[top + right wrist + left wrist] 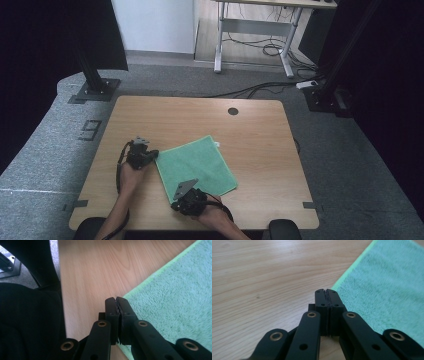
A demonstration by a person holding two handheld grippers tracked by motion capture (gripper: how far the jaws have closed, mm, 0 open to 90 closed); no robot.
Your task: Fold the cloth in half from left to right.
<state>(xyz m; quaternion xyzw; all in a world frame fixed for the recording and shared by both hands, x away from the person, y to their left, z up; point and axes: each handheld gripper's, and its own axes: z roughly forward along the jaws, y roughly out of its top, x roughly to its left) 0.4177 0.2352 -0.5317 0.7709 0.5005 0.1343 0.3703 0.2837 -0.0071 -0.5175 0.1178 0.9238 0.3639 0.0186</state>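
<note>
A green terry cloth (pixel 197 165) lies flat on the wooden table (pixel 200 115), turned at an angle. My left gripper (pixel 152 154) sits at the cloth's left corner. In the left gripper view its jaws (pixel 326 291) are pressed together exactly where the edge of the cloth (pixel 387 290) ends, pinching that corner. My right gripper (pixel 176 201) is at the cloth's near corner. In the right gripper view its toothed jaws (pixel 117 299) are closed at the tip of the cloth (pixel 175 302), and green fabric runs under them.
A round cable hole (pixel 233 111) sits near the table's far edge. Black frame posts (pixel 92 75) stand on the carpet at both far sides, and a desk with cables (pixel 260 45) stands behind. The table's near edge (pixel 61 302) is close to the right gripper.
</note>
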